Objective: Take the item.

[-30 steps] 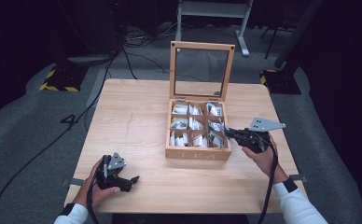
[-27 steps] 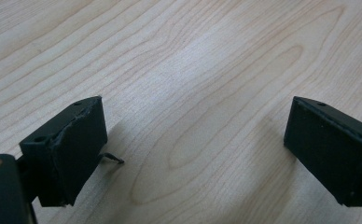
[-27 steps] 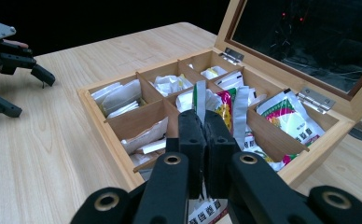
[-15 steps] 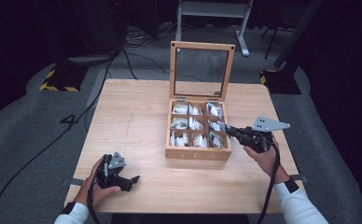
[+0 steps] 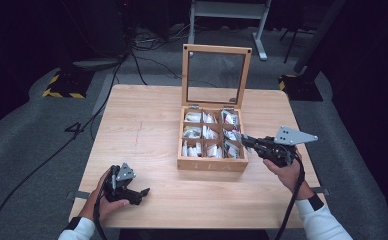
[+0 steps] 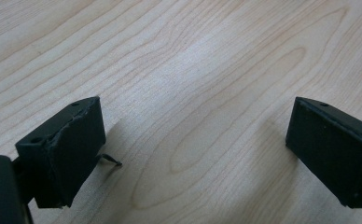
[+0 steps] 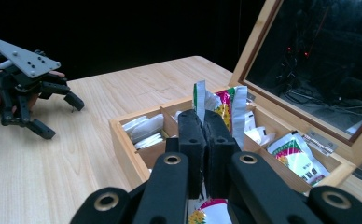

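The right gripper (image 7: 205,140) has its jaws clenched on a tea packet (image 7: 201,100), pinching it low so the packet stands up above the black pads in the middle of the right gripper view. In the high view that gripper (image 5: 243,140) sits at the right edge of the wooden tea box (image 5: 212,165), near the centre of the frame, with the packet just over the right-hand compartments. The left gripper (image 5: 141,192) rests at the lower left of the high view on the tabletop (image 5: 147,125), well apart from the box; its jaws stand released with bare wood between them in the left gripper view.

The main risk, as I judge it, is the grip itself. The packet is thin and slick, and only a narrow strip of it seems to lie between the pads; a quick lift or a twist of the wrist could let it slide out and drop back among the other packets (image 7: 293,156). These are packed close, so the held one might drag a neighbour up with it and spill it over the box wall. The glass lid (image 5: 216,75) stands upright right behind the compartments; swinging the gripper toward the top of the frame could knock it. Nothing holds the box down either, so a snag on a divider could tug the whole box across the tabletop.
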Demonstrator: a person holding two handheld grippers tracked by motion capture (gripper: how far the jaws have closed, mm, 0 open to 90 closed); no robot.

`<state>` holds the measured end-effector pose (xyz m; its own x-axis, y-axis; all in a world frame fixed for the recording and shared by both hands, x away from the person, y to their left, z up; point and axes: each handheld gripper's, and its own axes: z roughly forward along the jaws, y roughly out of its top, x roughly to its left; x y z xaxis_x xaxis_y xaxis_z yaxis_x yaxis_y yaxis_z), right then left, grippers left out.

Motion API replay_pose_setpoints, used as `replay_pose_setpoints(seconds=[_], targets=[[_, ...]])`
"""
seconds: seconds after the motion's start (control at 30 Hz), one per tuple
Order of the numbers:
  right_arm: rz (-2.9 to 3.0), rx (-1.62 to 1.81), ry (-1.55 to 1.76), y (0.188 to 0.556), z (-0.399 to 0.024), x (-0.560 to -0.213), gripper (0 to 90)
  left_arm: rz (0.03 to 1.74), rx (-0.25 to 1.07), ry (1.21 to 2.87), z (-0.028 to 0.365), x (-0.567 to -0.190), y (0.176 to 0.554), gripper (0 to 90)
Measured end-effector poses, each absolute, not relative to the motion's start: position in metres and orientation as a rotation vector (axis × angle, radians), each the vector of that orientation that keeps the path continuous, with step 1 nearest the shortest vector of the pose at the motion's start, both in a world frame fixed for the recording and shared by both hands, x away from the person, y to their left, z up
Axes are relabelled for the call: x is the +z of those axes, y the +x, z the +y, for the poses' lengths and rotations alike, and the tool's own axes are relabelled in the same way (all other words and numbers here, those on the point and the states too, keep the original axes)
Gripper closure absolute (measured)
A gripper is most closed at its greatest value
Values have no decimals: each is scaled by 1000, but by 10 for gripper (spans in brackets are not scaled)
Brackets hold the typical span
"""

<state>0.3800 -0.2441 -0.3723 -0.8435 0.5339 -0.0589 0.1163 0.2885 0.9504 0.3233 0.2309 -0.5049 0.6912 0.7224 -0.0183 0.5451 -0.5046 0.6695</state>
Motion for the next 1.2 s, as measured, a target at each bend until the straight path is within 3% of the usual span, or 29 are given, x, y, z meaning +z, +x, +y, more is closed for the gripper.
replay_pose_setpoints(seconds=[0.8,1.2], targets=[[2253,1598,453,350,-221,-365,880,957,346,2244,230,-505,326,36],[2361,1572,360,337,-195,-378,880,958,347,2242,230,-505,327,35]])
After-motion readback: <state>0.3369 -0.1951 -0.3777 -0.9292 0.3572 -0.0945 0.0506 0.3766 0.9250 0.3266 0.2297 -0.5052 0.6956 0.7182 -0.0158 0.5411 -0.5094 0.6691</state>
